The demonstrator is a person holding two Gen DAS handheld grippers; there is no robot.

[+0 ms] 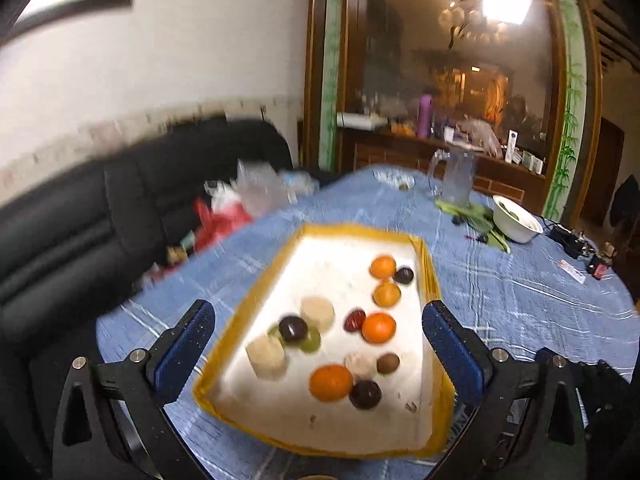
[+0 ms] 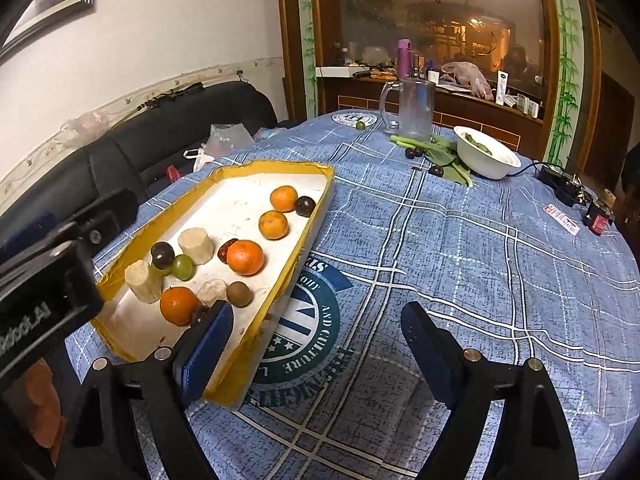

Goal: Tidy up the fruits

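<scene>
Fruit lies in the tray (image 2: 320, 194) on the blue cloth (image 2: 460, 248): oranges (image 2: 245, 257), dark plums (image 2: 162, 255), a green grape (image 2: 183, 266). The left gripper (image 1: 316, 340) hangs above it, jaws spread wide, empty. The right gripper (image 2: 316, 344) is beside the tray, jaws apart, holding nothing
</scene>
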